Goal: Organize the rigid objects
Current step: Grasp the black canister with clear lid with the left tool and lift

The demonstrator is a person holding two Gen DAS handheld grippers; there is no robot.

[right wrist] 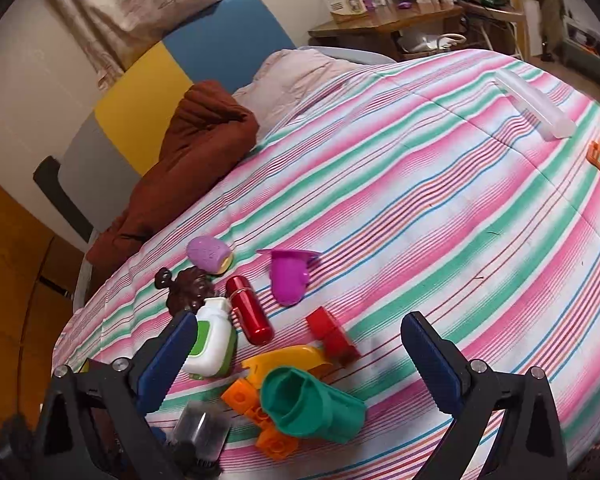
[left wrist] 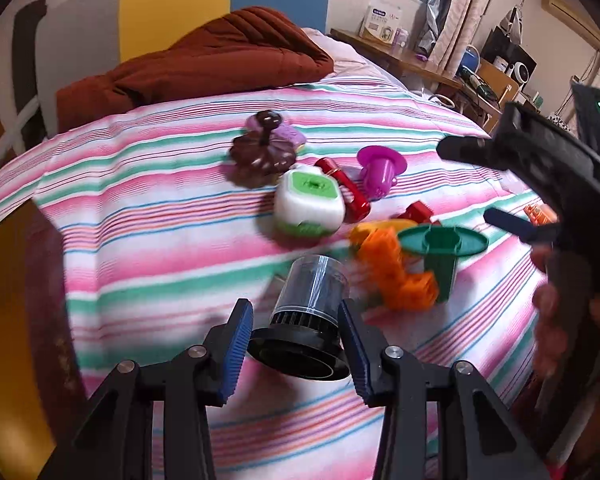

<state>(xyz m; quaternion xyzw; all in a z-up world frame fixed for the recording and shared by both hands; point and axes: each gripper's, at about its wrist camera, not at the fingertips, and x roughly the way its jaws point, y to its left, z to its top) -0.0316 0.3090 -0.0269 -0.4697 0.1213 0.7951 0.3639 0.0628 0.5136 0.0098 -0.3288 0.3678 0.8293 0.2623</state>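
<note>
Landmark: we take the green funnel-shaped piece (left wrist: 440, 254) on the striped bedspread (left wrist: 148, 216) as our reference.
Left gripper (left wrist: 296, 348): we straddle the clear-and-black cylinder (left wrist: 306, 312), just left of the green piece; pads flank its black base, contact unclear, so we cannot tell the grip.
Right gripper (right wrist: 296, 360): released, jaws wide above the green piece, presumably ready to pick.
Cluster: orange blocks (left wrist: 400, 276) touching it; white-green bottle (left wrist: 310, 204), red tube (left wrist: 346, 186) and purple funnel (left wrist: 380, 168) beyond, gathered together for sorting, we judge.
</note>
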